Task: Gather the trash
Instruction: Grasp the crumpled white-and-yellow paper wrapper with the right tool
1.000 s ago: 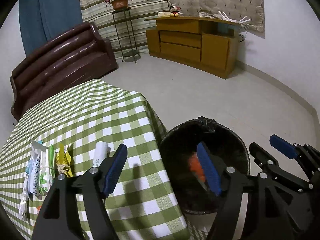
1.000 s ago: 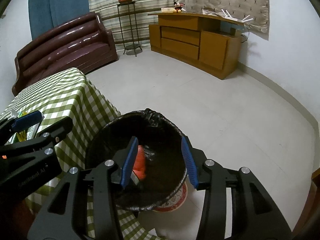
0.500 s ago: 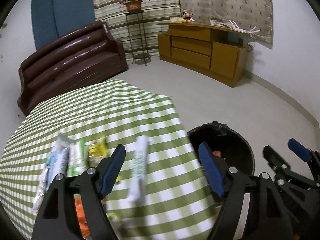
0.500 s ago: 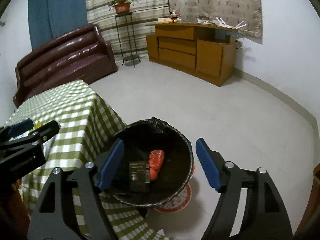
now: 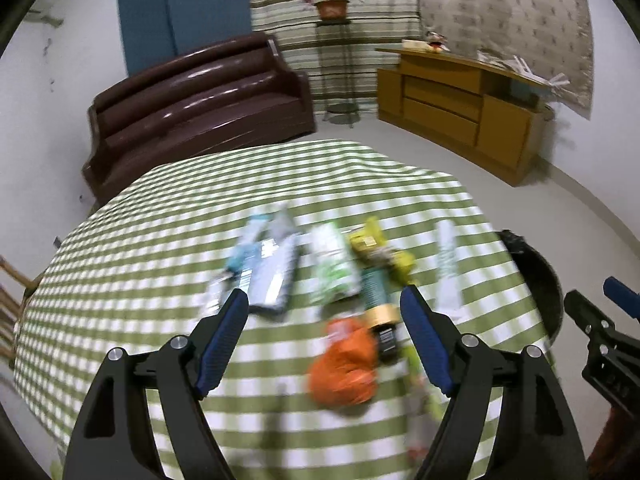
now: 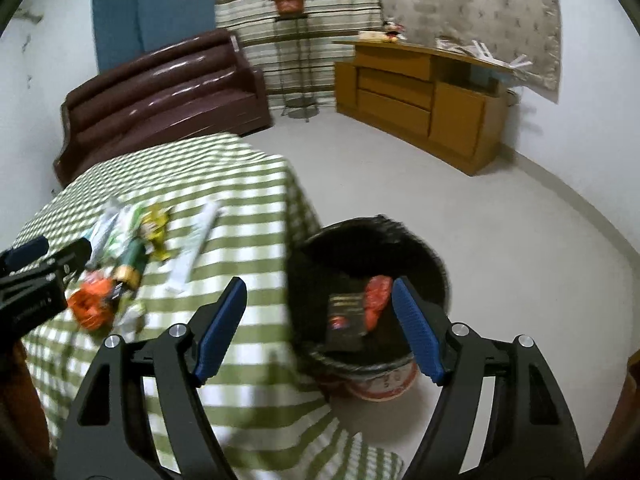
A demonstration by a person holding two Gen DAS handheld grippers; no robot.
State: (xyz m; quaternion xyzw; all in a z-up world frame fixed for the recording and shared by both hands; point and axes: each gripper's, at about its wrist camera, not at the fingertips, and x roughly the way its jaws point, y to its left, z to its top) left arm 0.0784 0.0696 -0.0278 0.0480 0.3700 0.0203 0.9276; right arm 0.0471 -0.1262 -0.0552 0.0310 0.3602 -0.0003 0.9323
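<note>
Several pieces of trash lie in a row on the green checked table: a crumpled orange wrapper, a green tube, a yellow wrapper, a white strip and silver and pale packets. My left gripper is open and empty, hovering above the orange wrapper. My right gripper is open and empty above the gap between the table and the black-lined bin. The bin holds a red wrapper and a dark packet. The trash also shows in the right wrist view.
A brown sofa stands behind the table. A wooden cabinet and a plant stand are at the back wall. The bin stands on the floor off the table's right edge. Open floor lies beyond it.
My left gripper has swung left from over the bin to over the trash on the table. My right gripper has opened wider and drawn back from the bin.
</note>
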